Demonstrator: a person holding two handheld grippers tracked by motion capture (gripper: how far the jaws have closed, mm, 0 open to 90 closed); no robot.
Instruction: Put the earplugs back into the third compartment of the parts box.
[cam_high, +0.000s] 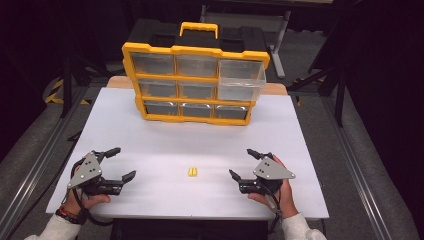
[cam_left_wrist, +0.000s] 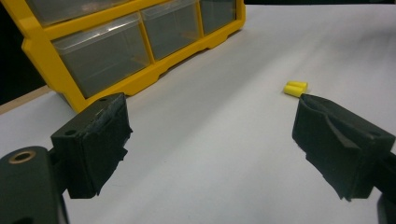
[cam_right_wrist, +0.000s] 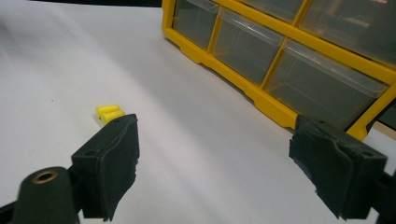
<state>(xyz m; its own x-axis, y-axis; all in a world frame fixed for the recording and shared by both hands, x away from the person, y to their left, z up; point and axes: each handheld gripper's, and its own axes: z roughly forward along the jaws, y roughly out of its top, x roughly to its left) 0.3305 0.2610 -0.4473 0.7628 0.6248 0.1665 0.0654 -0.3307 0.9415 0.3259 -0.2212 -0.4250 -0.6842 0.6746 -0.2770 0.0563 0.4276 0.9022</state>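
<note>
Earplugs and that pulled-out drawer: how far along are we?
Done: the top-right drawer of the yellow organizer stands pulled out. In hand: nothing; left gripper and right gripper are open. Left: the yellow earplugs lie on the table, unpicked, likely bound for that drawer.

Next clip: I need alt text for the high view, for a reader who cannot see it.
Two small yellow earplugs lie side by side on a white table, between the open left gripper and open right gripper. At the far edge stands a yellow drawer organizer, its top right drawer pulled out.
</note>
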